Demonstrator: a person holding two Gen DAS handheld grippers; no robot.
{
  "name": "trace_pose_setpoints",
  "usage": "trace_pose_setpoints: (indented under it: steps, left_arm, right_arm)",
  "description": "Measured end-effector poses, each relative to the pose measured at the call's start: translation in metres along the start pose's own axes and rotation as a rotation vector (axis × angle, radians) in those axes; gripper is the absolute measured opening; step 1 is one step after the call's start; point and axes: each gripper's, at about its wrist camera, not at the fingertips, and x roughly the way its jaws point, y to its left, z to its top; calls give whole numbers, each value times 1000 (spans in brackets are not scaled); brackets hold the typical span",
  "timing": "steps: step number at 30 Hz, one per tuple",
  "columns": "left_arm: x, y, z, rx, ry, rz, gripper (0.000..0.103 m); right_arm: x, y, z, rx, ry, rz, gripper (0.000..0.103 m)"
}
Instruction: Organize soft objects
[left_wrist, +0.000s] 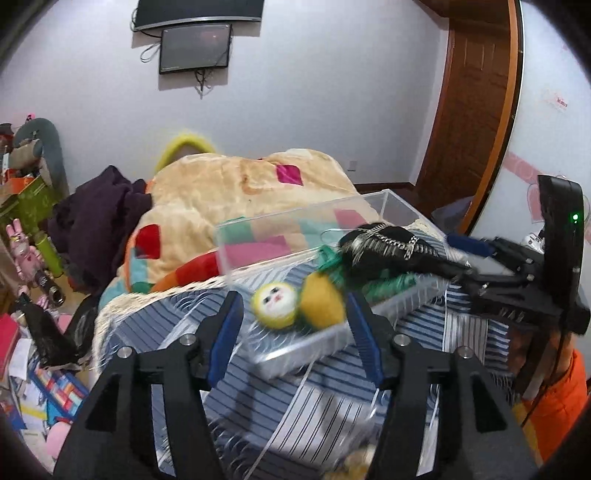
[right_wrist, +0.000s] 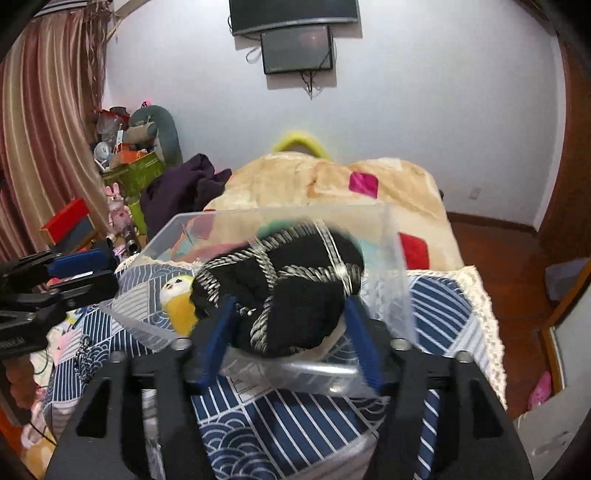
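Taking the clear box (left_wrist: 384, 206) as the landmark: it sits on a blue-and-white striped cloth (left_wrist: 295, 406) spread over the bed.

Far left of the box, on the floor side, stands a clutter of toys and a green carton (right_wrist: 136, 173); nearer in, a dark purple garment (left_wrist: 99, 218) lies heaped on the bed. Behind the box lies a beige blanket (left_wrist: 229, 184) with coloured squares.

Just left of the box's near wall, the left gripper (left_wrist: 291, 321) hangs with its blue-padded fingers (left_wrist: 225, 332) spread wide, pinching nothing; between them the box's front edge shows.

Inside the box, at its left end, lies a yellow doll (left_wrist: 295, 302) with a white face. Beside it to the right some green soft thing (left_wrist: 391, 284) shows, partly covered. Over that, at the box's right end, rests a black hat (right_wrist: 284, 288) with silver braid, blurred in both views.

The right gripper (right_wrist: 288, 332) is at the box's right end, its fingers (right_wrist: 362, 347) apart on either side of the hat. Whether the pads press the hat or merely flank it, I cannot tell. In the left wrist view that gripper's fingertips reach over the box rim beside the hat.

To the right of the box, the cloth's lace edge (right_wrist: 484, 310) hangs at the bed's side, above a brown wood floor (right_wrist: 509, 251).
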Motion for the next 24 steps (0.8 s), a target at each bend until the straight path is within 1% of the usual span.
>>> trace_pose_setpoints:
  steps: [4,6,9,12,15,20,21,23,24]
  left_arm:
    - [-30,22,-16,-10,11,59,60]
    - [-41,33,-26,-24,26,80,60]
    - [-47,48,-45,-50,75,94,60]
    - [-36,60,-68,-72,152,120,60]
    - [-16,69,-93,-109,232,122,60]
    - [6,78,-118,-150,297,140,59]
    - [9,79,-120,-153,303,145,57]
    - [14,82,-124,-168,313,140,47]
    - [15,83,-125,-178,318,134,38]
  right_arm:
    - [-30,1,-3,-4,-55,1,78]
    - [-37,3,-3,-5,-72,15,80]
    - [-49,10,-7,-13,-85,48,81]
    - [-53,25,-17,-47,-76,81,81]
    - [-52,41,-31,-66,-39,128,81]
    - [-33,58,-55,-60,48,183,81]
    - [-31,60,-58,-55,59,195,81]
    - [-22,66,-67,-50,95,220,81]
    - [-17,67,-71,-50,110,221,81]
